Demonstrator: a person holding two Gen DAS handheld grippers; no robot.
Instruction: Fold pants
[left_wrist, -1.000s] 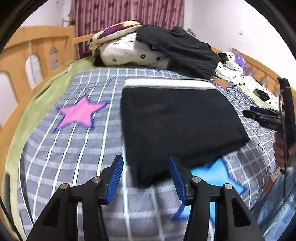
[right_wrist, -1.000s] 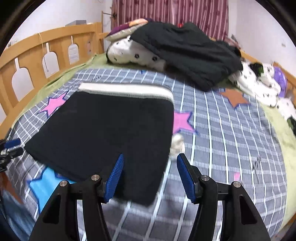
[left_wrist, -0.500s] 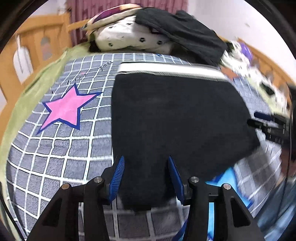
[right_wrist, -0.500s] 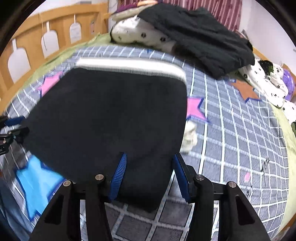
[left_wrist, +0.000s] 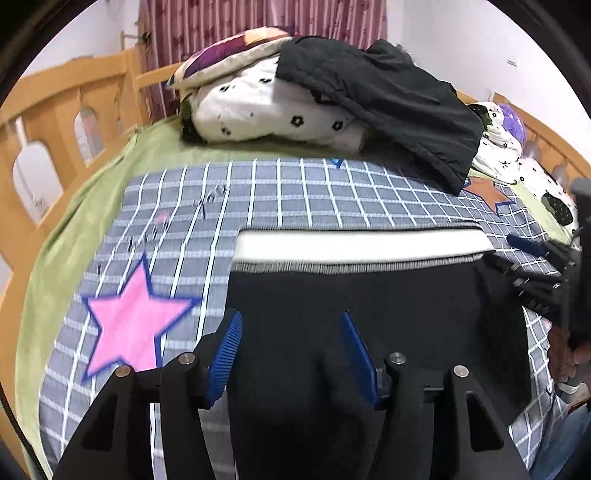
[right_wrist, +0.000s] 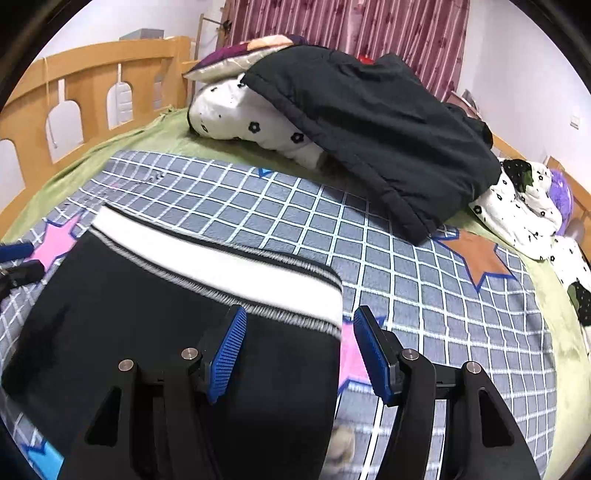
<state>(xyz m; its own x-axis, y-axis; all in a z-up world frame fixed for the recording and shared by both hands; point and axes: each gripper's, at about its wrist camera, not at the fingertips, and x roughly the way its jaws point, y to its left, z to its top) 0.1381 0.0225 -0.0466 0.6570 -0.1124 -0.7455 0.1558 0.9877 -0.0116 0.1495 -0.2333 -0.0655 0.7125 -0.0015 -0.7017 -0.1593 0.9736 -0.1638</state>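
The black pants (left_wrist: 351, 306) lie folded flat on the checked bedspread, with the white waistband (left_wrist: 362, 245) at the far edge. My left gripper (left_wrist: 291, 339) is open, low over the pants' left part, its left finger at the left edge. In the right wrist view the pants (right_wrist: 147, 314) fill the lower left. My right gripper (right_wrist: 299, 343) is open and straddles the pants' right edge just below the waistband (right_wrist: 221, 266). Neither gripper holds cloth.
A pile of white flowered bedding (left_wrist: 266, 107) with a black jacket (right_wrist: 369, 122) on it lies at the head of the bed. Wooden bed rails (right_wrist: 74, 96) run along the left. More flowered cloth (right_wrist: 517, 206) lies at the right. The checked spread (right_wrist: 424, 288) shows pink, orange and blue stars.
Both grippers have moved forward over the pants, from their near edge toward the waistband. Both stay open. The pants have not moved.
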